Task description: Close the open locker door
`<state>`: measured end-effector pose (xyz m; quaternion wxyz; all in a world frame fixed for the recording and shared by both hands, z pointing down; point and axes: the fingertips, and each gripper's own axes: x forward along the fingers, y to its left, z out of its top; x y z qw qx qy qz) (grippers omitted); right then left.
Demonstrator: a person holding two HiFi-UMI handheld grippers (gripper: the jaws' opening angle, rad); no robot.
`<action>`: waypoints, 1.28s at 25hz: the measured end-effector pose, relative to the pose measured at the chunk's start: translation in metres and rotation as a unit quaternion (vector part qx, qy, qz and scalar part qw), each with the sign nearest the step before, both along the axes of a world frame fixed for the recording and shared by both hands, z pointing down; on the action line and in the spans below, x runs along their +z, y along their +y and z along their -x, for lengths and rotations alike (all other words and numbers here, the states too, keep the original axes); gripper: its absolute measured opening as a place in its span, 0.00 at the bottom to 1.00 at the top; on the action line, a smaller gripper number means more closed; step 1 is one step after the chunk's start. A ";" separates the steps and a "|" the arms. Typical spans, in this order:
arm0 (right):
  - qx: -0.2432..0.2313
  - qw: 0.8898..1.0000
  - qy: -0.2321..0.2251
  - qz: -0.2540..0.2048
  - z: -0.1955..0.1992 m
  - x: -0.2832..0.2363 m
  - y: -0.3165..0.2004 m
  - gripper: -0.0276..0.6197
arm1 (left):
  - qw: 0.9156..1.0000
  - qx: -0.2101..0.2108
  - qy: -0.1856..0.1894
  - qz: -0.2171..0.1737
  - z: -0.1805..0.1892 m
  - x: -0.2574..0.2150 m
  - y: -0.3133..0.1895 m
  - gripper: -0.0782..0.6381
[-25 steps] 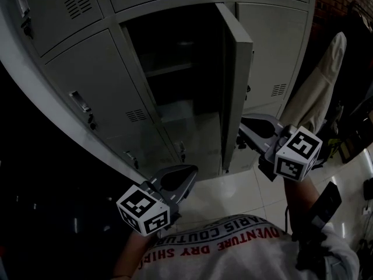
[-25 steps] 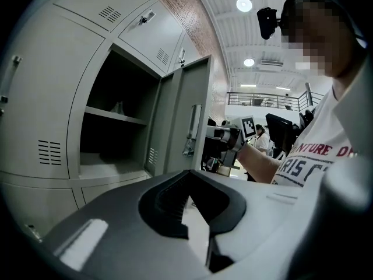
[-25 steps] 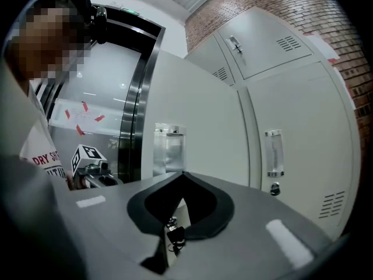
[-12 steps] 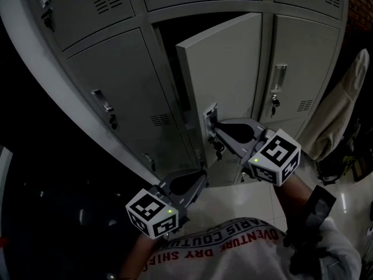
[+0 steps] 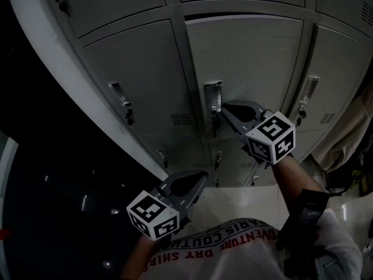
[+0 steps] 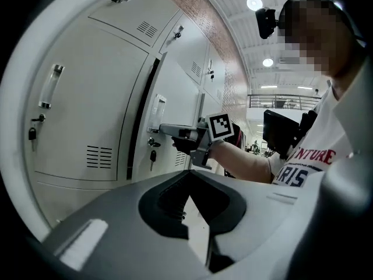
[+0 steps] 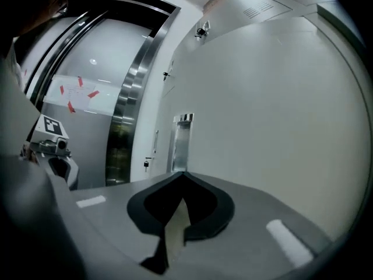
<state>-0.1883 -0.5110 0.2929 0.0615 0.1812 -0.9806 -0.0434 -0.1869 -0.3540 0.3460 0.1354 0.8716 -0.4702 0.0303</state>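
Note:
The grey locker door (image 5: 250, 69) stands almost flush with its row, with a thin dark slit along its top edge. In the left gripper view a dark slit also runs down the locker door's (image 6: 175, 92) latch side. My right gripper (image 5: 224, 108) is shut and empty, its tips against the door just right of the metal handle (image 5: 212, 96). In the right gripper view the right gripper's (image 7: 183, 175) closed tips point at that handle (image 7: 182, 142). My left gripper (image 5: 201, 175) hangs low in front of the lockers, shut on nothing, well away from the door.
More grey lockers (image 5: 140, 74) flank the door, each with a handle (image 5: 119, 93) and a small key. A pale cloth (image 5: 349, 139) hangs at the right. White floor tiles (image 5: 233, 203) lie below. Steel lift doors (image 7: 125, 127) stand beside the lockers.
The door has swung from wide open to nearly flush, with my right gripper following it leftward at the handle. The left gripper has hardly moved.

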 end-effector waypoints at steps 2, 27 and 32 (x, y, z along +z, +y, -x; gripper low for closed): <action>0.018 1.000 0.004 -0.005 0.005 0.002 -0.015 0.03 | 1.000 -0.004 -0.001 0.003 0.006 0.002 0.000 0.12; -0.106 0.986 -0.026 0.125 -0.034 0.013 0.125 0.03 | 1.000 0.015 0.017 0.009 -0.009 0.023 0.053 0.12; -0.100 0.986 -0.012 0.136 -0.084 0.029 0.216 0.03 | 0.999 0.044 0.021 -0.001 -0.041 0.011 0.106 0.12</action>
